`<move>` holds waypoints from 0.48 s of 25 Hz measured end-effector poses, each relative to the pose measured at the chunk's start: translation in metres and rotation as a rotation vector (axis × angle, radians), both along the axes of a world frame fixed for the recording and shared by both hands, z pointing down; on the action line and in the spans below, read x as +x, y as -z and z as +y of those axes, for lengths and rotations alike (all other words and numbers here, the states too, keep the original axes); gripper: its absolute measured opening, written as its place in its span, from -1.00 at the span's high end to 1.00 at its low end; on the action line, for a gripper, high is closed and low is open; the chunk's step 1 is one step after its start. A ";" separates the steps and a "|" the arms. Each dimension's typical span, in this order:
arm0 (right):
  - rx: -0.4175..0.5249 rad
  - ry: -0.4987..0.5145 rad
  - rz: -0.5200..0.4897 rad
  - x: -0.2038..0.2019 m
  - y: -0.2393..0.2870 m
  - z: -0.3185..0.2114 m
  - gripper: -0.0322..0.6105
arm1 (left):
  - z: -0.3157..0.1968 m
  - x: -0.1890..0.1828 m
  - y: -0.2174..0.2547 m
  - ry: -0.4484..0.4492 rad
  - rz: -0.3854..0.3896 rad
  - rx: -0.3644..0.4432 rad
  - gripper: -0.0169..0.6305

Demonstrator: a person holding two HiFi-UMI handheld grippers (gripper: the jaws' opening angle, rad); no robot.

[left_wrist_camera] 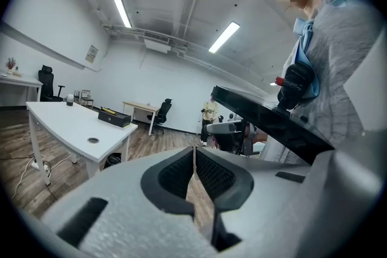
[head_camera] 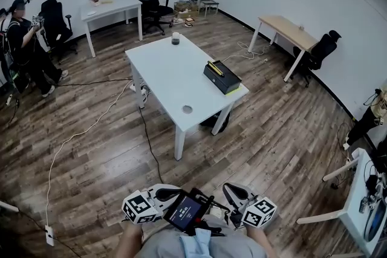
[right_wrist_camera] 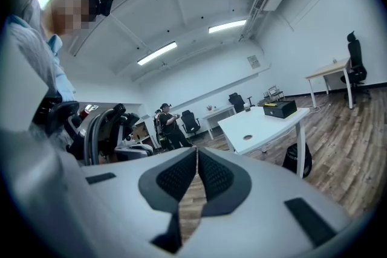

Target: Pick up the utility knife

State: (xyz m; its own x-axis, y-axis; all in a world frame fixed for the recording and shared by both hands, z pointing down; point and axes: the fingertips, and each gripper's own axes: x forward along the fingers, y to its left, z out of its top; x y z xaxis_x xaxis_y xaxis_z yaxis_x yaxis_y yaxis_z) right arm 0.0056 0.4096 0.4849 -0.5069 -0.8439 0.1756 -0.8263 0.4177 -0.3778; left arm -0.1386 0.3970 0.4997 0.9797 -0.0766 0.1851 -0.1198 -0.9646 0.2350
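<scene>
The utility knife point(head_camera: 215, 67) is a yellow bar lying on top of a black box point(head_camera: 222, 78) at the right end of the white table point(head_camera: 175, 78). Both grippers are held low against the person's body, far from the table. My left gripper point(head_camera: 171, 193) and right gripper point(head_camera: 230, 190) point toward each other across a dark screen device point(head_camera: 186, 209). The left gripper point(left_wrist_camera: 193, 151) is shut with nothing between its pads. The right gripper point(right_wrist_camera: 197, 153) is shut and empty too. The box point(left_wrist_camera: 114, 116) point(right_wrist_camera: 279, 108) shows small in both gripper views.
A dark cup point(head_camera: 176, 38) stands at the table's far end and a round grommet point(head_camera: 187, 109) near its front edge. A black bin point(head_camera: 216, 122) sits under the table. Cables point(head_camera: 91, 127) cross the wooden floor. Another person point(head_camera: 24, 39) stands at the back left, near desks and office chairs.
</scene>
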 end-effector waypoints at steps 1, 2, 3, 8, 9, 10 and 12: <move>-0.001 0.001 0.001 -0.001 -0.001 0.000 0.81 | 0.000 -0.001 -0.001 0.001 0.000 0.000 0.89; -0.003 0.001 0.002 -0.001 -0.001 0.000 0.81 | 0.000 -0.001 -0.001 0.001 0.000 0.000 0.89; -0.006 0.000 0.002 -0.001 -0.001 0.001 0.81 | 0.000 -0.001 -0.002 0.000 0.000 0.000 0.89; -0.025 -0.006 0.007 0.001 -0.006 0.005 0.81 | 0.002 0.000 -0.004 -0.003 0.000 -0.007 0.89; -0.027 -0.006 0.008 0.001 -0.007 0.005 0.81 | 0.003 0.002 -0.005 -0.007 0.000 -0.009 0.89; -0.029 -0.008 0.008 0.003 -0.008 0.005 0.81 | 0.004 0.003 -0.006 -0.012 -0.001 -0.013 0.89; -0.038 -0.018 0.004 0.006 -0.011 0.005 0.81 | 0.005 0.005 -0.010 -0.020 -0.006 -0.023 0.89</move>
